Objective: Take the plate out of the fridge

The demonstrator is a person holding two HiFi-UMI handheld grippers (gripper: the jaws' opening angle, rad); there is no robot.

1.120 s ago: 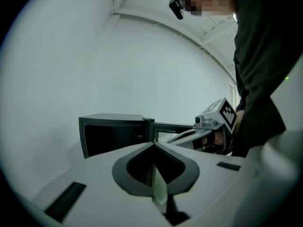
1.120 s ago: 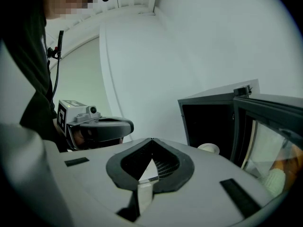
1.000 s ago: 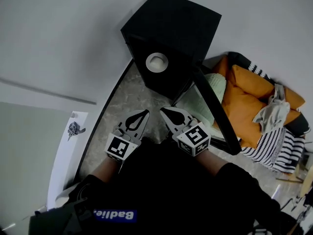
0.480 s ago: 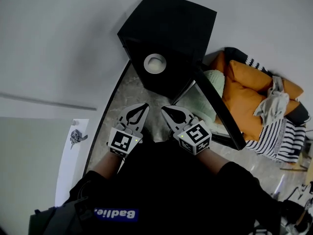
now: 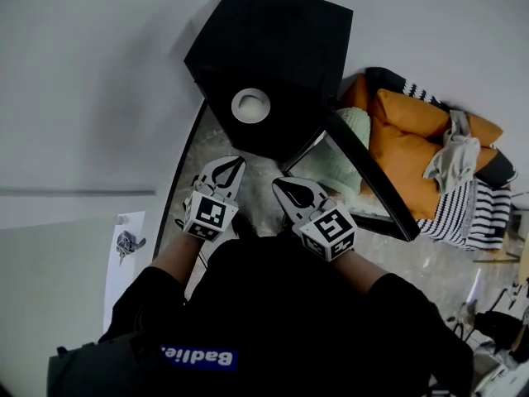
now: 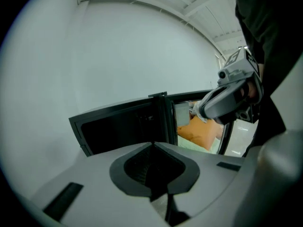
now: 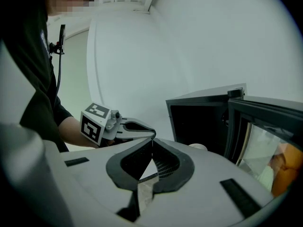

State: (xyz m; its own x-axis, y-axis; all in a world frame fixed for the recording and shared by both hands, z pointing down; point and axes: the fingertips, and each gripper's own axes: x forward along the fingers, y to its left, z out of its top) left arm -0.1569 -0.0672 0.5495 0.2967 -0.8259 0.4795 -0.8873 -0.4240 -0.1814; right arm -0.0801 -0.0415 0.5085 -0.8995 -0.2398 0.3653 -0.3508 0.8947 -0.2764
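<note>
Plate (image 5: 250,105): small, white, round, lying flat inside the black fridge (image 5: 277,31), close behind its open front, at 12 o'clock from my two tools in the head view. Only a sliver of its rim shows in the right gripper view. Fridge door (image 5: 368,180): glass-fronted, swung wide toward 3 o'clock, so the way in is free. Left hand-held gripper (image 5: 234,165): clenched on nothing, tips short of the fridge mouth. Right hand-held gripper (image 5: 283,190): likewise pinched together and empty, at the left one's 4 o'clock. Handling, as I judge it: stiff, light, probably ceramic, so breakable and smooth under the pads, with little to catch except the raised rim. I would take it at the near edge, one jaw above the rim and one beneath, and keep it level on the way out.
</note>
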